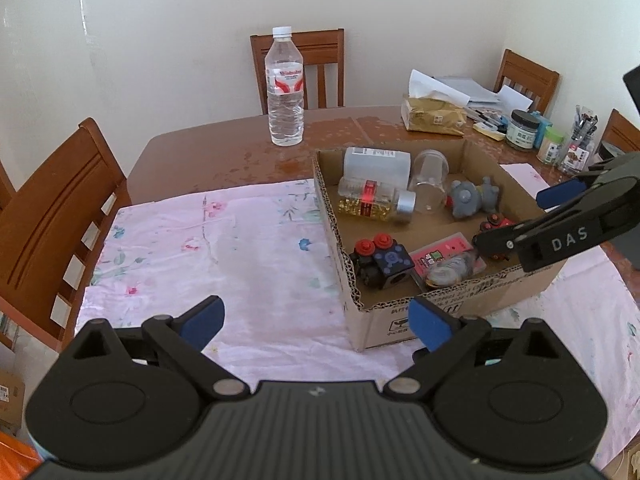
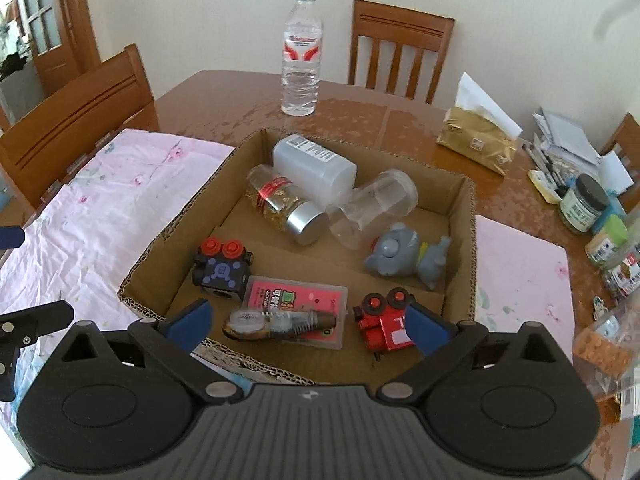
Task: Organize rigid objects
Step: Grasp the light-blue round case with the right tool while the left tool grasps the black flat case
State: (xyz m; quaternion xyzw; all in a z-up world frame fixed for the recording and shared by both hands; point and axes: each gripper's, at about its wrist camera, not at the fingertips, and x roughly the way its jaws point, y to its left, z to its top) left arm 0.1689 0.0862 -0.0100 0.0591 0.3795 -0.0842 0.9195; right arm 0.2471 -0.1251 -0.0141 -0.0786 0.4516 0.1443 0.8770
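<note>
A cardboard box (image 2: 462, 240) (image 1: 384, 324) sits on the pink cloth. It holds a white bottle (image 2: 314, 170), a gold-capsule jar (image 2: 286, 206), a clear jar (image 2: 374, 208), a grey elephant toy (image 2: 406, 256), a black robot toy (image 2: 222, 270), a pink case (image 2: 296, 294), a small glass bottle (image 2: 276, 322) and a red train toy (image 2: 382, 322). My right gripper (image 2: 308, 326) is open and empty, over the box's near edge. My left gripper (image 1: 318, 322) is open and empty, above the cloth left of the box. A water bottle (image 1: 285, 88) (image 2: 301, 52) stands upright on the table behind the box.
Wooden chairs (image 1: 56, 216) stand around the brown table (image 1: 224, 156). A gold tissue pack (image 2: 476, 140), papers, jars (image 2: 582, 204) and small containers crowd the table's right side. The pink floral cloth (image 1: 208, 252) covers the near part.
</note>
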